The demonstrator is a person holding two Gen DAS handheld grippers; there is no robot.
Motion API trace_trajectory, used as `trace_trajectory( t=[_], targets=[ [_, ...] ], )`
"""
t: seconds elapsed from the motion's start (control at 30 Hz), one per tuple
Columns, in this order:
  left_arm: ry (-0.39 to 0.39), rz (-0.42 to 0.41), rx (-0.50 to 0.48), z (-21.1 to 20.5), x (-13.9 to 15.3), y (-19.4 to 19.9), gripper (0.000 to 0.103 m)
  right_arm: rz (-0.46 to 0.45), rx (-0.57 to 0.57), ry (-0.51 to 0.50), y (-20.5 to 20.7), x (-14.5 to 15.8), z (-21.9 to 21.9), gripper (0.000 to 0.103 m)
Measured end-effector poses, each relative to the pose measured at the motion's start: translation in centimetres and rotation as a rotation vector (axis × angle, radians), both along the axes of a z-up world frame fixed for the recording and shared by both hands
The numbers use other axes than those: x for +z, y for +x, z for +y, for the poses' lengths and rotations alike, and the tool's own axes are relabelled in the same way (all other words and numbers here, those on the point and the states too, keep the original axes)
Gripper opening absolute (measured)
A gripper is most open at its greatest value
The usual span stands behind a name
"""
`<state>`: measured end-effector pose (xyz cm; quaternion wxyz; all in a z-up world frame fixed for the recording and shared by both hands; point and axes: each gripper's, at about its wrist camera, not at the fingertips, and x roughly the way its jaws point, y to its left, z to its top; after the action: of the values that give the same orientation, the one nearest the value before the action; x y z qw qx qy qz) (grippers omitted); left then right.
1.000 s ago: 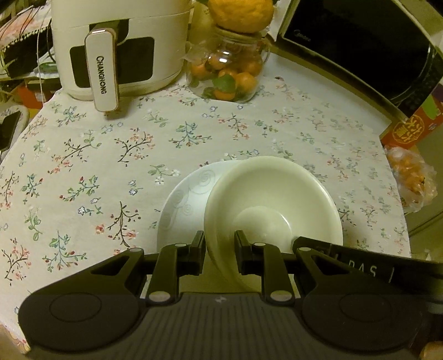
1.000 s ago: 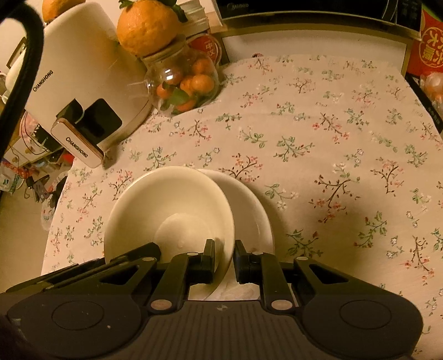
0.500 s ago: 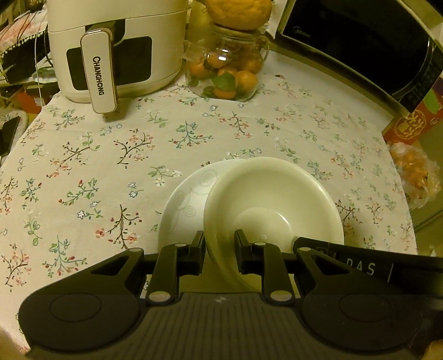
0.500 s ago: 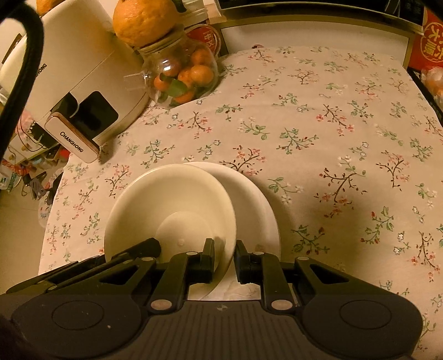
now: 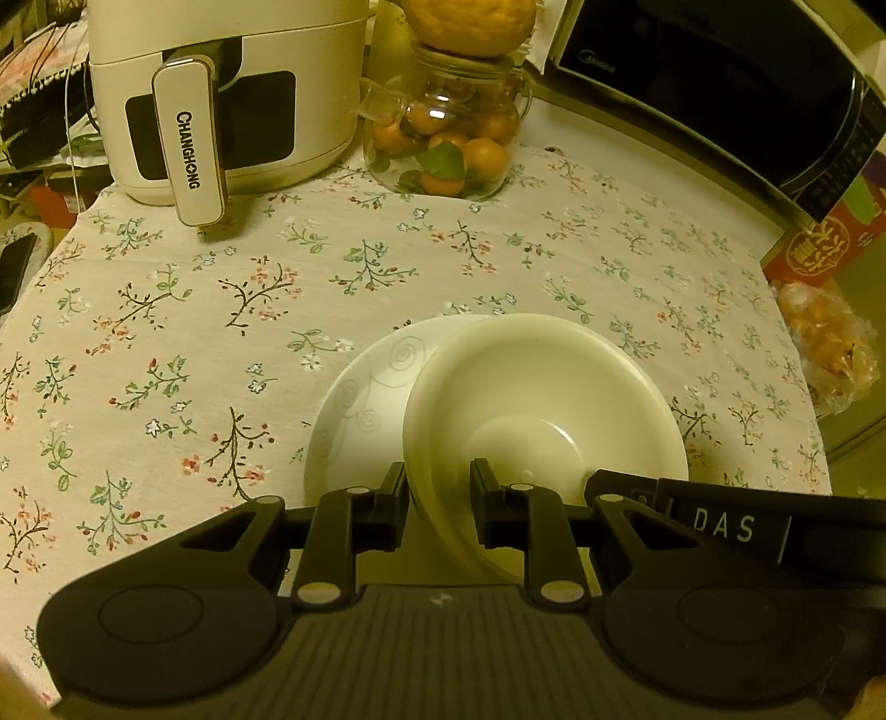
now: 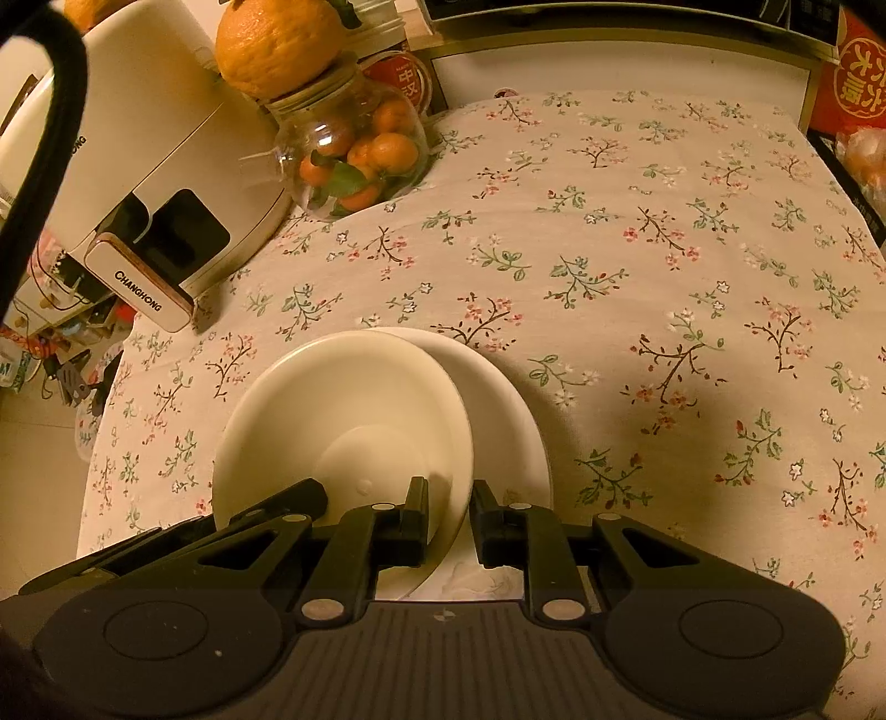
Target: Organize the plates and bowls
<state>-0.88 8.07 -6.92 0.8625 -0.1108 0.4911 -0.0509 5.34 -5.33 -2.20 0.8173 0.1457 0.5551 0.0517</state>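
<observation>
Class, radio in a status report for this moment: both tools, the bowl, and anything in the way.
Left tool and right tool both shut on bowl rim, opposite sides. Bowl overlaps plate. Nothing in the way on the tablecloth.

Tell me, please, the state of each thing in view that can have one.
Swirl-patterned plate: lying flat, partly covered.
Cream bowl: opening up, gripped at two sides, overlapping the plate.
Left gripper: shut on the bowl's rim.
Right gripper: shut on the bowl's rim.
Air fryer: drawer pushed in.
Glass jar: holds small oranges, big orange on its mouth.
Microwave: door closed.
</observation>
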Motion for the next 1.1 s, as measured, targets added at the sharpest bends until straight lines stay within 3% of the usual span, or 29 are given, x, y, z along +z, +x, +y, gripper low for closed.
trace_trajectory(
  t=[0.23,0.8,0.97,1.1],
  targets=[
    [-0.002,0.001,-0.002,-0.1,0.0,0.0,0.022,0.001,-0.002,0.0,0.0,0.0,0.0,0.018],
    [-0.005,-0.034,-0.003,0.3,1.1,-0.5,0.04,-0.023,-0.021,0.008,-0.2,0.8,-0.5,0.025],
    [0.039,-0.079,-0.006,0.3,2.7,-2.1,0.054,-0.058,-0.04,0.022,-1.2,1.4,-1.5,0.034],
    [0.087,-0.122,-0.008,0.5,4.4,-4.1,0.057,-0.088,-0.04,0.02,-2.6,2.3,-2.2,0.036]
  ],
)
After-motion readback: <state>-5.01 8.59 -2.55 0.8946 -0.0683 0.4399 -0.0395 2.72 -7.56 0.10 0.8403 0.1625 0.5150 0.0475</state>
